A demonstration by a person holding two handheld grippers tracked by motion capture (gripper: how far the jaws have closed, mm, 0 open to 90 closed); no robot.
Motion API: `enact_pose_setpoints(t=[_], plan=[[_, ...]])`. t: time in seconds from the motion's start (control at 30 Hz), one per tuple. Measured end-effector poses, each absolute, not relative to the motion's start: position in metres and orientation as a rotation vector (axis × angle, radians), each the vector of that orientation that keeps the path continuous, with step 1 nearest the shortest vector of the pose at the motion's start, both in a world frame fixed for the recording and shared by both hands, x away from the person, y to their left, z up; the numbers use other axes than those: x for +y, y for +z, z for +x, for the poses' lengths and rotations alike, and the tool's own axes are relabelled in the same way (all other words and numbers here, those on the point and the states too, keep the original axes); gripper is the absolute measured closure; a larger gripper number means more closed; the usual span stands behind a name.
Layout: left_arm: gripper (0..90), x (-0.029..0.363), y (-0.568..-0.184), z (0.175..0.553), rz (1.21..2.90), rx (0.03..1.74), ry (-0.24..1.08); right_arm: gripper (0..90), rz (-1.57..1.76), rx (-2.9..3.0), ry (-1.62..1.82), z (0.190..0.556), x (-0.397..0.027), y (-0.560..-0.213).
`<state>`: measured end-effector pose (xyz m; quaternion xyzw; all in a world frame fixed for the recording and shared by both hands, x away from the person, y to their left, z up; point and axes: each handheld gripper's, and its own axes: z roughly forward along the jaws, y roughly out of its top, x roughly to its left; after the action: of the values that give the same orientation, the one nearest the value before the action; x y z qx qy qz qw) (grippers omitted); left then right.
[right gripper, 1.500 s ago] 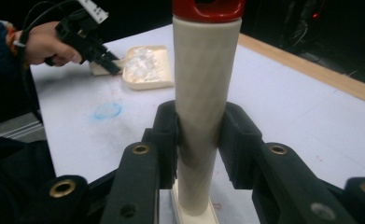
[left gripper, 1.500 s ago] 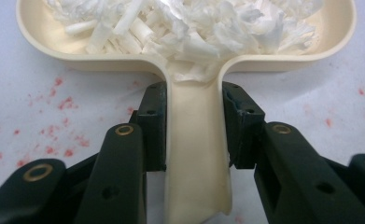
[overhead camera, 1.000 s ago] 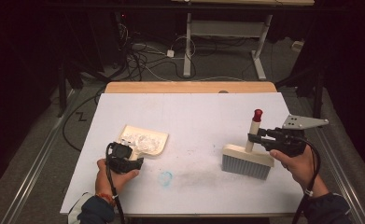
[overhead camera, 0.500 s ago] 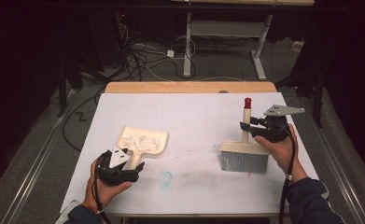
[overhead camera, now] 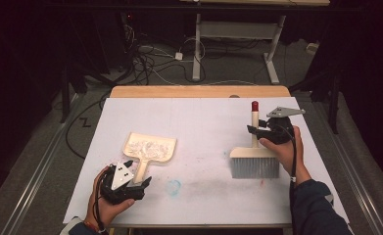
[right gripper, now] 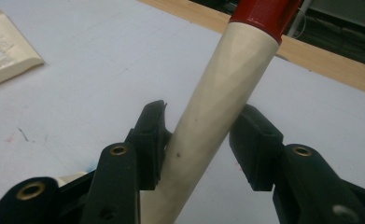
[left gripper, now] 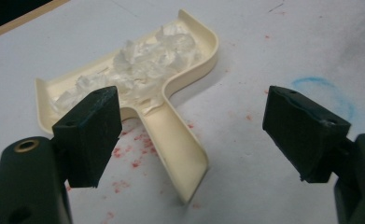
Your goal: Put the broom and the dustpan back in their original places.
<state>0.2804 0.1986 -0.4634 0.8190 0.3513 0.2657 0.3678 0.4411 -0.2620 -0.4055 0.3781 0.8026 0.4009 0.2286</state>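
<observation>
Risk first: brush [overhead camera: 254, 157] stands on its bristles at right centre of the high view, handle rising between the jaws of the right gripper [overhead camera: 258, 131]. In the right gripper view the jaws have just been opening; the left pad touches the handle [right gripper: 217, 107], the right pad shows a gap, so nothing clamps it. My judgement: if the gripper pulls away now, the brush could tip over onto the white table [overhead camera: 203, 117], since only the bristle edge props it up.

Dustpan [overhead camera: 150, 149] lies flat at left centre of the high view, loaded with white shreds [left gripper: 143, 65], its handle pointing down the frame toward the left gripper [overhead camera: 142, 183]. That gripper's jaws have just been opening and stand wide; the dustpan handle [left gripper: 175, 144] reaches in between them, well clear of both pads. A careless sweep of the hand could knock the handle and spill the shreds back out.

View differences: the left gripper view shows red flecks [left gripper: 133, 154] on the table beside the dustpan handle, and a blue ring mark [left gripper: 322, 93] at right; in the high view these are faint. The right gripper view gives the pad gap and the red tip [right gripper: 264, 14]; the high view gives the bristles and the wide spacing between the two tools.
</observation>
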Motion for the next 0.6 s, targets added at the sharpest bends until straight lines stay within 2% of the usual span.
enact_pose_setpoints(t=[0.2,0.6], plan=[[18.7,0.192,-0.465,0.28,2.121,0.87,0.668,47.4,1.024,2.075,1.112,0.44,-0.263,-0.399],[18.7,0.195,-0.466,0.282,2.124,0.883,0.675,40.1,0.908,2.01,1.209,0.418,-0.262,-0.379]])
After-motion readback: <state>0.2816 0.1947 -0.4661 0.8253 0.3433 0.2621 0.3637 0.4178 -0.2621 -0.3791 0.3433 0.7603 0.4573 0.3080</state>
